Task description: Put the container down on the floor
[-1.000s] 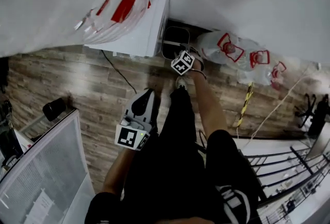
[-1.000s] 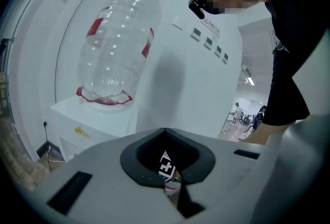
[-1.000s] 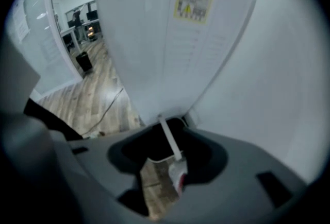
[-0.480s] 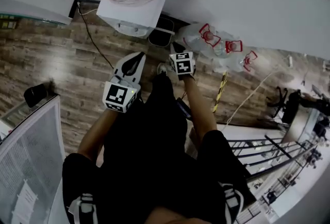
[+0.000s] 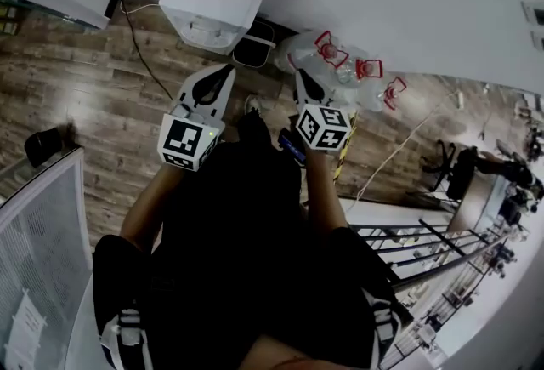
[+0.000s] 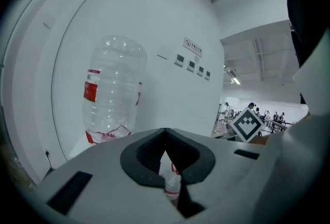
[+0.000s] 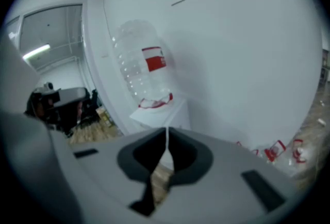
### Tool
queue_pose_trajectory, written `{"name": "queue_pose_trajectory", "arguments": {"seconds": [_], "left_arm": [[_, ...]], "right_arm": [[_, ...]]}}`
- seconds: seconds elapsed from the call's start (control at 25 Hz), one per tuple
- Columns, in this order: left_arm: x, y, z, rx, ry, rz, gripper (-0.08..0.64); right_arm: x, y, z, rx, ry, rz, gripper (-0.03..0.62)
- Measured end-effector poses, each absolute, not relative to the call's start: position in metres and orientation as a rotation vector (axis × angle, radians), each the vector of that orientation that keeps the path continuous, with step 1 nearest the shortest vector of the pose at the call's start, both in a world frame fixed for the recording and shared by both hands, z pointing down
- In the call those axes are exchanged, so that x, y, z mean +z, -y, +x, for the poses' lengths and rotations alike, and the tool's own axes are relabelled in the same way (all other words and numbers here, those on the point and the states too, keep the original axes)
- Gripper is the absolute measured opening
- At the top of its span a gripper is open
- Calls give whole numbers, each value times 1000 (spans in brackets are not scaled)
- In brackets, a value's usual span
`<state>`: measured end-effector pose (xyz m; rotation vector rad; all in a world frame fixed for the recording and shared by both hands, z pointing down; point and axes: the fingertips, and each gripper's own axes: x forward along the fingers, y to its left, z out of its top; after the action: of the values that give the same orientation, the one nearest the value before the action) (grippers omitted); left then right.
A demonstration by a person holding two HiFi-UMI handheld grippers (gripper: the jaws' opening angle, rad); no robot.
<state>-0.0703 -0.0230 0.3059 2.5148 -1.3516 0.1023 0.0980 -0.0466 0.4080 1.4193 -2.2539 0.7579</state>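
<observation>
Container down, hands off
The container (image 5: 254, 52) stands on the floor (image 5: 76, 96), at its wall edge. Our left gripper (image 5: 223, 71) is closed, empty; our right gripper (image 5: 300, 76) has just closed, empty too. We must not bump it.

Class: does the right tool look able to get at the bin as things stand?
Probably not without stooping: the shut right tool is above the bin on the floor; nothing blocks it.
</observation>
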Motion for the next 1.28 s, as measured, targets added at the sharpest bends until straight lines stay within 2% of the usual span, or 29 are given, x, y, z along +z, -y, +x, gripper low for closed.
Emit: {"name": "queue_pose_trajectory", "arguments": {"seconds": [0.24, 1.28], "left_arm": [[292, 18, -61, 90, 1378, 2563, 31], [293, 23, -52, 68, 1352, 2572, 31]], "right_arm": [[366, 34, 106, 750, 2336, 1504, 35], [360, 41, 103, 765, 2396, 1510, 32]]}}
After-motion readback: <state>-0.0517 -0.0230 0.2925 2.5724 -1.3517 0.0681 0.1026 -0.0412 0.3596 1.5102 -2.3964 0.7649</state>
